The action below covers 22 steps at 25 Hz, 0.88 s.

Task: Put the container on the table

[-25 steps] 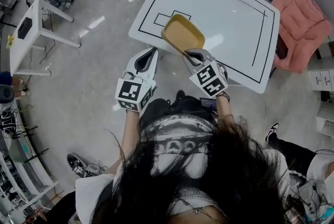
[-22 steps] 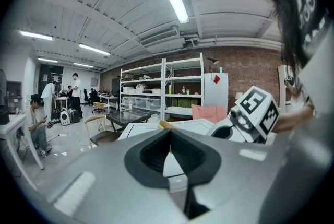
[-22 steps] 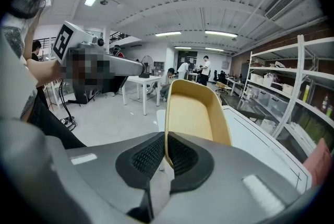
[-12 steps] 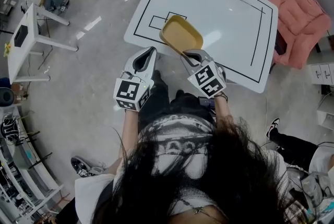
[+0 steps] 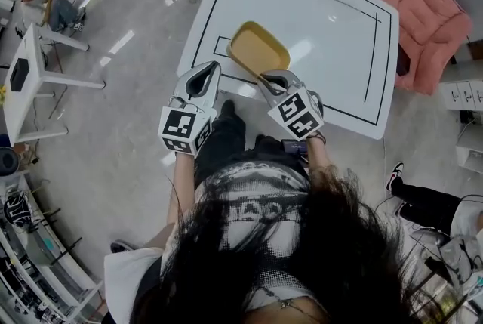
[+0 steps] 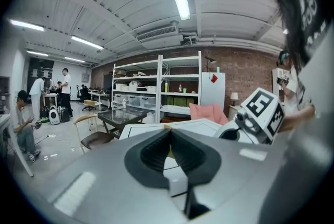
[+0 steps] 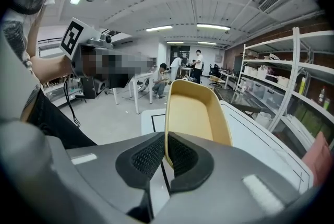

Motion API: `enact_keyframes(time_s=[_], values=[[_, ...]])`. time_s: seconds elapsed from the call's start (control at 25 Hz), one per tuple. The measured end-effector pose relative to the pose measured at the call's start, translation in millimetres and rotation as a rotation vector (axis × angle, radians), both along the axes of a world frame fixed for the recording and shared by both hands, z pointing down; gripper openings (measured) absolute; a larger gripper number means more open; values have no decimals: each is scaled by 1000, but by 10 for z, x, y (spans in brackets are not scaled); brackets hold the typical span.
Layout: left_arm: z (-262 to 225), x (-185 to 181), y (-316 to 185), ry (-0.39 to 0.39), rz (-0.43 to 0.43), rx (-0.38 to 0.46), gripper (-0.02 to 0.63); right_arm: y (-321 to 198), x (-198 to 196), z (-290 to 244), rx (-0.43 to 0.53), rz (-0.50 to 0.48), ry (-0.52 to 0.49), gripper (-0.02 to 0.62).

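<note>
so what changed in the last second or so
The right claw carried the container a little farther in over the table, and the left claw came along beside it. The right claw stays shut on the container's rim; the left stays shut and empty.

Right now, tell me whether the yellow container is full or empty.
Empty: the container shows a bare floor in the head and right gripper views.

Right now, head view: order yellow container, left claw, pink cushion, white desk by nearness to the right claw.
1. Yellow container, held in the right claw.
2. Left claw, just left.
3. Pink cushion, far right.
4. White desk, far left, on the floor.
</note>
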<state>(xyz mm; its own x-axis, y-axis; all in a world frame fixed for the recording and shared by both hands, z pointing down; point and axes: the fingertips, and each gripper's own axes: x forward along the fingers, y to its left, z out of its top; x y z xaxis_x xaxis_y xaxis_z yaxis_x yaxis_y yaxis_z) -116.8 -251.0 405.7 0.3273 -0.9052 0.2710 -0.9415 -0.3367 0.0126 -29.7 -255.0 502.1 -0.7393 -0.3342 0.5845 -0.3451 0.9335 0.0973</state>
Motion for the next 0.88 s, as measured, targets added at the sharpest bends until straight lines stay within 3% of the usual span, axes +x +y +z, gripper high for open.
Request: enact_keyframes(time_s=[0.36,0.64,0.88], values=[[-103,-513,-665,12,107,15,0,-622,-542,49,-21,60,52,20],[-119,-893,-1055,24,170,25,0,-1291,-875,78,23,106,116,20],[-46,-1201,-1270,20,217,-5,0,-1937,-1132,263,52,131,233,20]])
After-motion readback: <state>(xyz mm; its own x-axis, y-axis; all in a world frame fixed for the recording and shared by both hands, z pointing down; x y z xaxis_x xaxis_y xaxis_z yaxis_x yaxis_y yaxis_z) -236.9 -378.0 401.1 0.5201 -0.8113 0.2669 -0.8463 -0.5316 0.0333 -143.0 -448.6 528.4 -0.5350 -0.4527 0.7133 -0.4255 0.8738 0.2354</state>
